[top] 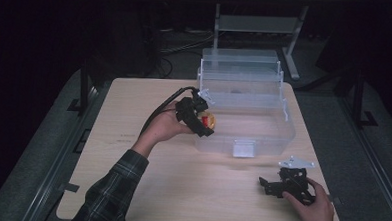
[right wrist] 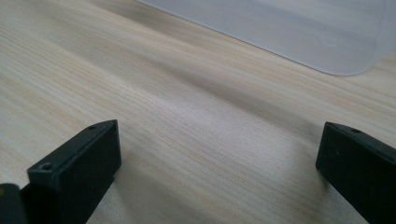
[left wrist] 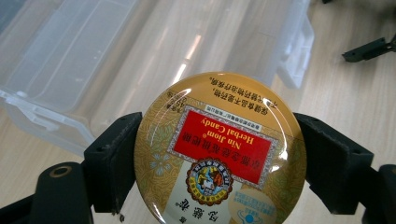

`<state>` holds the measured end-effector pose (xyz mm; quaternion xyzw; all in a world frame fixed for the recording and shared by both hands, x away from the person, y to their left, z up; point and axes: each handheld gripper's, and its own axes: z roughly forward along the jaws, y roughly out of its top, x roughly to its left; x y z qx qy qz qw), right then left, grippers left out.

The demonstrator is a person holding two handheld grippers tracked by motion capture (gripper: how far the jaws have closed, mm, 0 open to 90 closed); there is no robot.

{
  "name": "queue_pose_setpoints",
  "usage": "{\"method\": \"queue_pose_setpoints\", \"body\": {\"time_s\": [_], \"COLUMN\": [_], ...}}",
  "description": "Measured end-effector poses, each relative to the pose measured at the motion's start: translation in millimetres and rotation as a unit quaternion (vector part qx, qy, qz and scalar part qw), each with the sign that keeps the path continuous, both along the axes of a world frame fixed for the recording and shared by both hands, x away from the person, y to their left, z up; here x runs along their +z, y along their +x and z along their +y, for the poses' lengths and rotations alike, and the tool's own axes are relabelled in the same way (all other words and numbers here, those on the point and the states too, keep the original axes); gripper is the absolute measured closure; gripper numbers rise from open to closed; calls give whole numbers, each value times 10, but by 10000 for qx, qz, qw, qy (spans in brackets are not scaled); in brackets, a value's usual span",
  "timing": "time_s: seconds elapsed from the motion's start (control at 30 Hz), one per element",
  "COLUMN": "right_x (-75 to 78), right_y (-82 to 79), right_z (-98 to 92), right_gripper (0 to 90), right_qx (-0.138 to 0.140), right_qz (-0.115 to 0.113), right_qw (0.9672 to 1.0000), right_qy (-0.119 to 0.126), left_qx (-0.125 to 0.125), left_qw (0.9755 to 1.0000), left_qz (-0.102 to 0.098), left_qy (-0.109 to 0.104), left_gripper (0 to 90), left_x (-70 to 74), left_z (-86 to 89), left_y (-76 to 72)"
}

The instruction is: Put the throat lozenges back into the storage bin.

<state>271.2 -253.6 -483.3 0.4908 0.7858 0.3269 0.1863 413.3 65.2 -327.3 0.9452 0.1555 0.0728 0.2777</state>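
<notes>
A round gold candy tin (left wrist: 219,149) with a red label sits clamped between the two black jaws of my left gripper (left wrist: 219,158). In the high view that left gripper (top: 203,122) hovers with the candy tin (top: 208,121) at the left wall of a clear plastic box (top: 263,128), whose lid stands open behind it. My right gripper (top: 273,186) rests low on the table near the front right corner, jaws wide apart. In the right gripper view the right gripper (right wrist: 219,172) has only bare wood between its jaws.
The light wooden table (top: 181,180) has free room in front of the box. The box's front latch (top: 243,148) faces the person. In the left gripper view the box wall (left wrist: 140,56) lies just beyond the tin. Dark floor and a metal stand lie behind the table.
</notes>
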Motion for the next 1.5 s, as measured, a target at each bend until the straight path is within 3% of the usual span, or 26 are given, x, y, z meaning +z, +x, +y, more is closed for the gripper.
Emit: {"method": "queue_pose_setpoints", "body": {"time_s": [0.73, 1.5], "right_x": [-1, -1], "right_y": [1, 1], "right_z": [-1, -1], "right_gripper": [0, 0], "right_qx": [-1, 1], "right_qz": [1, 0], "right_qw": [10000, 10000], "right_qy": [-5, -6], "left_qx": [156, 187], "left_qw": [9998, 9998], "left_qz": [109, 9], "left_qy": [-41, -102], "left_gripper": [195, 189], "left_x": [-201, -186], "left_z": [-129, -106], "left_y": [198, 231]}}
